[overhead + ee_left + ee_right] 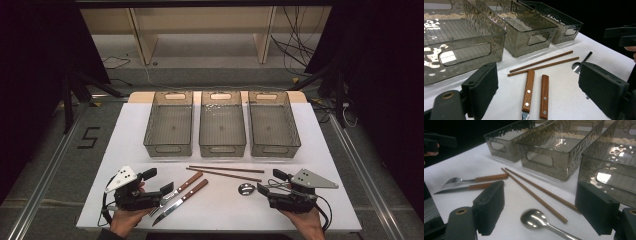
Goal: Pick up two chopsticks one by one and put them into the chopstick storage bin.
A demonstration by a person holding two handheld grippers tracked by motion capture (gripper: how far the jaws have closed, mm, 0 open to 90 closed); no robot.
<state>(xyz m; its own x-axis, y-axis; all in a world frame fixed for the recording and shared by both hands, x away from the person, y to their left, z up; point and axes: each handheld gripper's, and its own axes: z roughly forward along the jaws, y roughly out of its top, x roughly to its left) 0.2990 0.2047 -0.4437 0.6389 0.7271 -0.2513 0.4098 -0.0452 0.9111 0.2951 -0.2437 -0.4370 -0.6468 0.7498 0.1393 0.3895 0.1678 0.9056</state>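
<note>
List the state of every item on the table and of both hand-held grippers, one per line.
Left hand-held gripper: open, holding nothing.
Right hand-held gripper: open, holding nothing.
Left bin: upright, empty.
Middle bin: upright, empty.
Right bin: upright, empty.
Chopsticks: lying flat, side by side.
Fork: lying flat, untouched.
Knife: lying flat, untouched.
Spoon: lying flat, bowl up.

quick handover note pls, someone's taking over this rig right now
Left claw: open, holding nothing, near the fork and knife.
Right claw: open, holding nothing, beside the spoon.
Two chopsticks lie in front of the three smoked-plastic bins.
Done: nothing sorted so far; I see no cutlery in any bin, though reflections blur their floors.
Left: probably all five pieces still have to go into the bins.
</note>
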